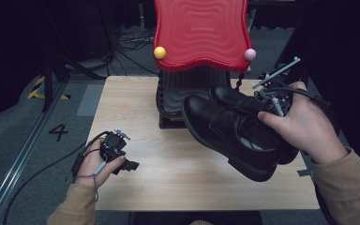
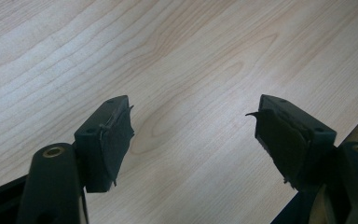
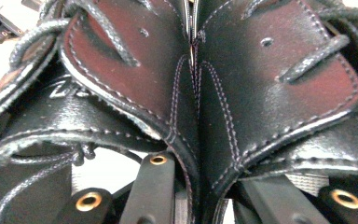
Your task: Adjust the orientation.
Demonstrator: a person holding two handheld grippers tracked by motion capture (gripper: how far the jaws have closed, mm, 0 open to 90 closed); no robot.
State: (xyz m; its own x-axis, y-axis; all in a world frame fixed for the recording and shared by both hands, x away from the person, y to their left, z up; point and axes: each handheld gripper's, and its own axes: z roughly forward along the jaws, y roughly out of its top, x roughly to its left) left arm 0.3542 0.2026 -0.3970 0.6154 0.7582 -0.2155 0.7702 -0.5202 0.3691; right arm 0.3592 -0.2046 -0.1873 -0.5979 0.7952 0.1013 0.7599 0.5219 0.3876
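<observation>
A pair of black leather lace-up shoes hangs tilted above the right half of the wooden table. My right gripper is in a hand at the right, its jaws down in the shoe openings. In the right gripper view, my right gripper is shut on the two inner walls, which press the left shoe against the right shoe. My left gripper lies low at the table's front left in the other hand. Its jaws stand open over bare wood, with nothing between the pads of the left gripper.
A red wavy panel with a yellow ball and a pink ball stands on a black ribbed base at the table's far middle, just behind the shoes. Cables run over the floor at left.
</observation>
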